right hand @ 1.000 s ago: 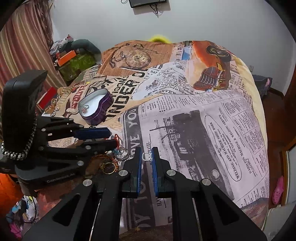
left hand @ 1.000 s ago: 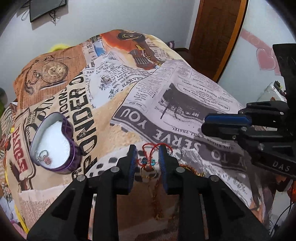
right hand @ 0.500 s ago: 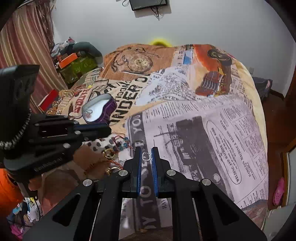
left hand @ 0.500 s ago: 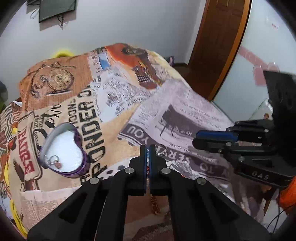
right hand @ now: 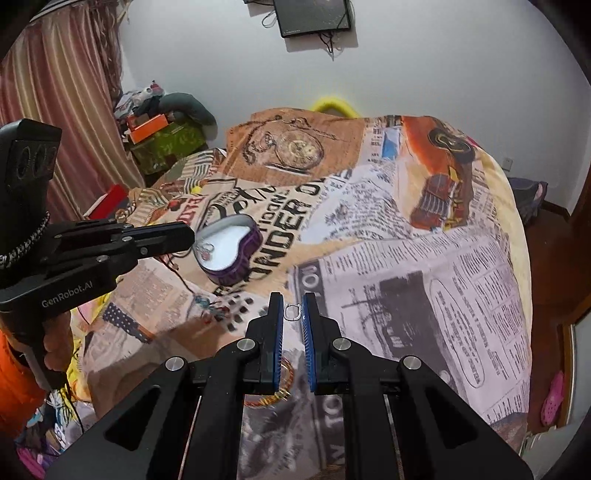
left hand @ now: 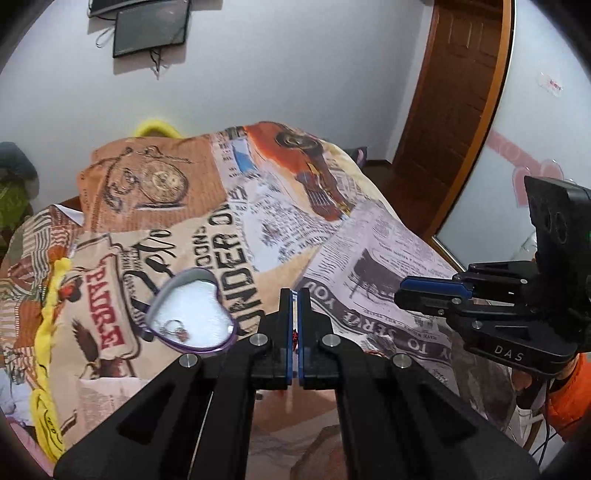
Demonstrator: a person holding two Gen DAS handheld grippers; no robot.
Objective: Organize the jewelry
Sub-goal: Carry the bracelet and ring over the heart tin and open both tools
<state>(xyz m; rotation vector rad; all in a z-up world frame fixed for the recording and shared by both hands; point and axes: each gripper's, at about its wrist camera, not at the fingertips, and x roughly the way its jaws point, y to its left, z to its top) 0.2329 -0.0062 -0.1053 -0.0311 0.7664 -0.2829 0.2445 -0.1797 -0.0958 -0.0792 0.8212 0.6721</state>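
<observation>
Left wrist view: what is the left tool (left hand: 294, 295) doing? (A)

It is clenching on the red cord bracelet (left hand: 294, 335); a red scrap is showing between the pads. The heart-shaped tin (left hand: 192, 274) is lying just left of the tips and slightly ahead, toward the bed's left edge, with a ring (left hand: 176, 327) already sitting inside. (B)

So which tool is nearer the tin? (A)

The left one, clearly. In the right wrist view its tip is hanging almost over the tin's left lobe, and the cord is trailing down from it to the bed, running back toward the near edge. I am judging that the drop is calling for a short shift rightward over the opening, with the dangling cord gathered in. (B)

And the right tool (right hand: 293, 302)? (A)

It is pinching a small silver ring (right hand: 287, 312) at its tips, well right of the tin, so it is needing a longer reach leftward. Gold bangles (right hand: 275, 393) are lying on the bed under its fingers. (B)

Surface and room? (A)

The bed (right hand: 424, 277) is wearing a soft newspaper-print spread, rumpled, so small pieces could be sinking into the folds. A striped curtain (right hand: 62, 92) is hanging at left, a monitor (right hand: 314, 16) on the far wall, a wooden door (left hand: 461, 92) at right. (B)
</observation>
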